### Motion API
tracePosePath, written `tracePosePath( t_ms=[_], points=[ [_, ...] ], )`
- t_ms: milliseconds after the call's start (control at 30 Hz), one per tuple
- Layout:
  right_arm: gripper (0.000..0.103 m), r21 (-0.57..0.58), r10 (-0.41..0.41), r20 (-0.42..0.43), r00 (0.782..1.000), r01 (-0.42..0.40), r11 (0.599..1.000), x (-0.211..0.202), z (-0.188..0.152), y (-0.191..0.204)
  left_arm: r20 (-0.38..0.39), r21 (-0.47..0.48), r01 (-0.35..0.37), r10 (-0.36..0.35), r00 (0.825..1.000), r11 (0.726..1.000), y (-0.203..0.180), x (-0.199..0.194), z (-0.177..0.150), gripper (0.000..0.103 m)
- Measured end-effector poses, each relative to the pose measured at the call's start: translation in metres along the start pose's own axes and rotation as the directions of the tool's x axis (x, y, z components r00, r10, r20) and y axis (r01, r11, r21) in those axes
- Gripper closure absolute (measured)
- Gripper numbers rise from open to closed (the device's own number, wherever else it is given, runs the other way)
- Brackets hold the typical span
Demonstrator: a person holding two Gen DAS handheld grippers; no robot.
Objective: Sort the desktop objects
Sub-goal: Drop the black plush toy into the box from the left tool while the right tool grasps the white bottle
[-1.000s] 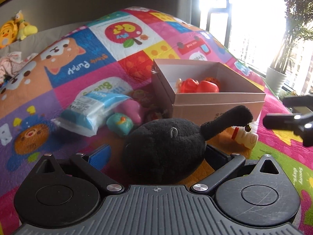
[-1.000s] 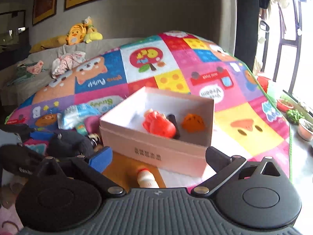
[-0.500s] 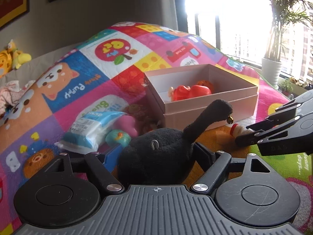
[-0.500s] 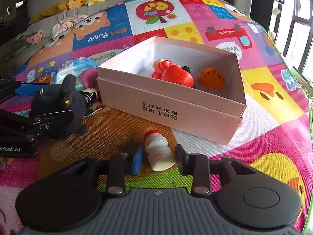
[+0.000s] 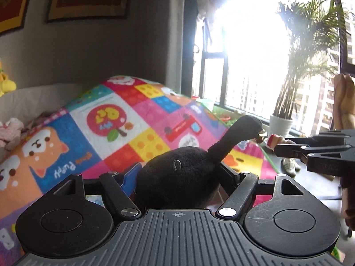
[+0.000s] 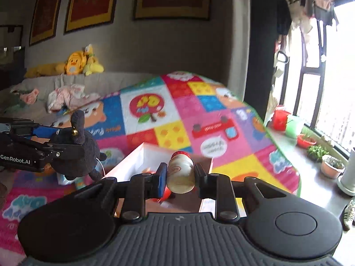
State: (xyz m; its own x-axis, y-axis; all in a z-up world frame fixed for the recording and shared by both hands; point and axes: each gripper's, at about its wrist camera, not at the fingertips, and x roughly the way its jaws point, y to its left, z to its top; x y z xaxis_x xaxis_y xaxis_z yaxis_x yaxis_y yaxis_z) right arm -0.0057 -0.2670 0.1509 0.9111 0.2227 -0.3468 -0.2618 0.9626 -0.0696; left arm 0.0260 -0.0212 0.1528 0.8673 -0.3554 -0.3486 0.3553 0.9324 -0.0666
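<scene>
My left gripper [image 5: 177, 173] is shut on a black plush toy [image 5: 177, 177] and holds it in the air above the colourful play mat [image 5: 99, 128]; the toy also shows in the right wrist view [image 6: 77, 155]. My right gripper [image 6: 180, 175] is shut on a small white drink bottle with a red cap [image 6: 180, 173], lifted above the pink cardboard box [image 6: 137, 161]. The box holds red toys, mostly hidden behind my fingers. In the left wrist view the right gripper [image 5: 275, 143] shows at the right with the bottle [image 5: 274, 140].
A wipes pack [image 6: 64, 179] lies on the mat left of the box. A sofa with plush toys [image 6: 75, 64] stands behind. Potted plants [image 6: 331, 166] and a window [image 5: 255, 55] are at the right.
Both grippers have risen off the mat. The right gripper closed on the bottle and lifted it over the box. The left gripper lifted the plush toy higher.
</scene>
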Motion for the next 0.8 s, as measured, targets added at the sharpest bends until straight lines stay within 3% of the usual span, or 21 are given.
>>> tracePosePath(
  t_ms=[100,233,267,367,500,533,567,633,733,800],
  points=[
    [0.078,0.026,-0.003,-0.011,1.000,0.004,1.000,0.019,0.016,-0.012,-0.017,-0.077,0.028,-0.030,0.999,0.997,0.004,0.037,0.018,0.023],
    [0.078,0.042,-0.004,-0.062,0.998,0.007,0.999,0.058,0.024,-0.016,-0.088,-0.094,0.036,-0.044,0.995,0.995,0.007,0.086,0.016,0.007],
    [0.078,0.054,0.005,-0.080,0.997,0.000,0.999,0.069,0.024,-0.018,-0.107,-0.099,0.025,-0.036,0.994,0.995,0.010,0.091,0.011,0.007],
    [0.078,0.082,0.032,-0.115,0.993,-0.023,0.996,0.089,0.018,-0.018,-0.114,-0.126,0.040,-0.054,0.992,0.991,0.022,0.081,-0.008,0.005],
    [0.078,0.098,0.057,-0.156,0.986,-0.042,0.994,0.111,0.007,-0.014,-0.134,-0.094,0.000,-0.013,0.991,0.996,0.030,0.056,-0.044,0.003],
    [0.076,0.106,0.062,-0.166,0.984,-0.044,0.993,0.116,0.004,-0.013,-0.143,-0.075,-0.008,-0.003,0.990,0.997,0.030,0.050,-0.053,0.003],
    [0.066,0.116,0.065,-0.177,0.982,-0.045,0.992,0.121,0.002,-0.013,-0.154,-0.053,-0.016,0.008,0.988,0.998,0.029,0.043,-0.063,0.003],
    [0.056,0.132,0.054,-0.187,0.981,-0.030,0.991,0.126,-0.003,-0.012,-0.166,-0.008,-0.023,0.022,0.986,1.000,0.028,0.032,-0.080,0.003],
    [0.055,0.127,0.075,-0.205,0.976,-0.049,0.991,0.126,-0.008,-0.006,-0.187,0.072,-0.072,0.084,0.979,0.995,0.026,0.017,-0.104,0.002],
    [0.052,0.128,0.132,-0.230,0.964,-0.105,0.986,0.128,-0.010,0.004,-0.200,0.075,-0.089,0.102,0.974,0.993,0.029,0.011,-0.114,0.002]
  ],
)
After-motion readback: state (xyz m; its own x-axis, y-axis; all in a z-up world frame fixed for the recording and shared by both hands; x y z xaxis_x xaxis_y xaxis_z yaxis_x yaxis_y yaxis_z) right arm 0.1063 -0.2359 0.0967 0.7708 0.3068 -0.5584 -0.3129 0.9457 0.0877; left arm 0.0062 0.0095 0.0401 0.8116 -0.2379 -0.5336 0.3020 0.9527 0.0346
